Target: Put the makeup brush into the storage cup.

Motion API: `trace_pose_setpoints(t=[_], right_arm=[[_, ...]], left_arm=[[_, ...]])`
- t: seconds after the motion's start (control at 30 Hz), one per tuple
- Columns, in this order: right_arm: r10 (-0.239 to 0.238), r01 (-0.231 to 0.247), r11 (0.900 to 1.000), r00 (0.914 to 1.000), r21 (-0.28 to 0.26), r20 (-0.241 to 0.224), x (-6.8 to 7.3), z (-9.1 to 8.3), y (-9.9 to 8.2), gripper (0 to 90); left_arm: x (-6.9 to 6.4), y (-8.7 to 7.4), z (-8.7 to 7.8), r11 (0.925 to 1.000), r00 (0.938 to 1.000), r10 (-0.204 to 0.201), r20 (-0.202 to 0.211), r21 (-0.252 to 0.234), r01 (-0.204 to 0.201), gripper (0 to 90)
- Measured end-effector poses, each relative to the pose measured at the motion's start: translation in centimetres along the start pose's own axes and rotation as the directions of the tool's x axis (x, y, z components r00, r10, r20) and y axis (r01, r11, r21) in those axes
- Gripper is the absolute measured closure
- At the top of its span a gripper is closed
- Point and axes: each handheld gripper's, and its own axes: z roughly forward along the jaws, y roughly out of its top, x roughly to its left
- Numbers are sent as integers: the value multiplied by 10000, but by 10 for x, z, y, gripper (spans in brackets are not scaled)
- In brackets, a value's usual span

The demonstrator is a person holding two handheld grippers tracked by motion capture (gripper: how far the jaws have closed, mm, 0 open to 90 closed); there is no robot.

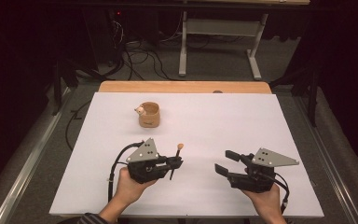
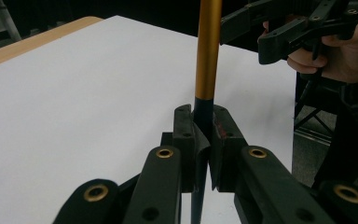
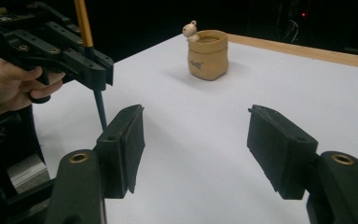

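the left gripper (image 2: 204, 140) is clenched on the dark lower end of a gold-handled stick (image 2: 208, 51), holding it upright, seemingly so the pot (image 1: 149, 115) can take it end first. the right gripper (image 3: 196, 140) is released with nothing between its pads, level with the stick and well short of the pot. the pot stands on the white table (image 1: 223, 116) beyond the stick, towards the far edge.
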Motion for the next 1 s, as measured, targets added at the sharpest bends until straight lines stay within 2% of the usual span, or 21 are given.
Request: trace_pose_setpoints(t=[0.57, 0.8, 1.0], right_arm=[[95, -97, 10000, 9973, 25, 722, -14, -15, -12, 338], [196, -184, 9998, 9923, -111, 1220, -21, -22, -15, 305], [253, -221, 9995, 9898, -246, 1399, -24, -26, -20, 307]], left_arm=[[2, 1, -5, 9997, 9999, -85, -61, -245, 84, 830], [3, 1, -5, 9997, 10000, -63, -60, -232, 61, 830], [3, 1, -5, 9997, 9999, -77, -64, -238, 76, 830]])
